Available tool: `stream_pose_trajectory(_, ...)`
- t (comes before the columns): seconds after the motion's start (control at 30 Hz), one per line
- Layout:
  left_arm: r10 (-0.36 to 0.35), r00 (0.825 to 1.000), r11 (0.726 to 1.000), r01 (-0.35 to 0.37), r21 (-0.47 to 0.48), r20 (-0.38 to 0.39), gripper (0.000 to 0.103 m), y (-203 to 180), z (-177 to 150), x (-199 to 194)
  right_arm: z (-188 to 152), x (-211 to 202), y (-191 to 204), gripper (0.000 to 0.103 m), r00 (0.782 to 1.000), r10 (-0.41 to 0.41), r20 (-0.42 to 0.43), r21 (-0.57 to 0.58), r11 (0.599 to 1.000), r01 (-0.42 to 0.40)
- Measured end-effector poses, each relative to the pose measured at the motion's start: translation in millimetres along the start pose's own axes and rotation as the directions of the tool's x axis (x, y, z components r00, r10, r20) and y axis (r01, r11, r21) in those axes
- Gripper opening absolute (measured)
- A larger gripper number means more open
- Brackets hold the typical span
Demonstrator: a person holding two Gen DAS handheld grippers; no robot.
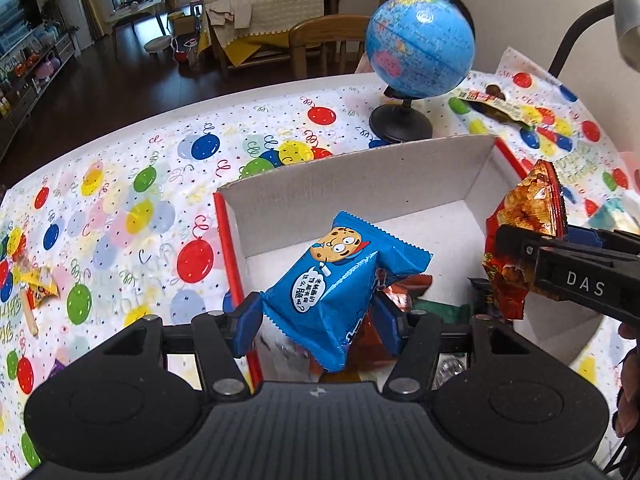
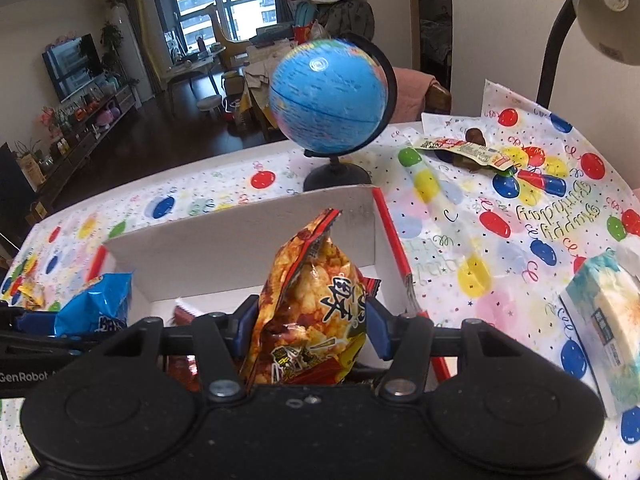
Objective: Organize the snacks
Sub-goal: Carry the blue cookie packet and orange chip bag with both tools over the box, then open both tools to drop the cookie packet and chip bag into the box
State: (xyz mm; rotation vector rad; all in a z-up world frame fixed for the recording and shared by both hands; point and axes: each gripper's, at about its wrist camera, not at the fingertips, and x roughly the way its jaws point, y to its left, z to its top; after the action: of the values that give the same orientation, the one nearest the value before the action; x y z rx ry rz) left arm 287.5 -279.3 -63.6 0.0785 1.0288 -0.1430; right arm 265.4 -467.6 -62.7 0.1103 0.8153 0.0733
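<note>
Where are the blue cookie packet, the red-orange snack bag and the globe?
Blue cookie packet [image 1: 340,280], left wrist view, printed front.
Red-orange snack bag [image 2: 312,300], right wrist view, middle.
Blue globe [image 2: 328,96], right wrist view, sphere.

— How's the light?
— Soft daylight from the windows [image 2: 224,4] behind the globe [image 2: 328,96]; the lamp [image 2: 608,4] looks unlit.
— Sharpness?
— The globe smears with motion blur, and fisheye bending curves the tablecloth [image 1: 120,208] toward the dark corners.

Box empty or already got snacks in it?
Not empty: wrapped snacks lie on the floor of the white box, beneath the held blue cookie packet.
</note>
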Motion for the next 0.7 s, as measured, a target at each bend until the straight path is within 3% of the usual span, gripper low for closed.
stream_pose_trajectory(0.37, 0.056, 0.998, 0.996, -0.053, 0.067, -0.037, 0.059, -18.2, 11.6, 35.8, 3.4, 38.8, -8.9, 0.054, 0.998, -0.001, -0.061, -0.001, 1.0, 0.001)
stream_pose_trajectory(0.7, 0.066, 0.995, 0.995, -0.061, 0.075, -0.07, 0.061, -22.5, 9.2, 50.9, 1.0, 41.8, -1.4, 0.057, 0.998, 0.005, -0.069, -0.051, 0.999, -0.009)
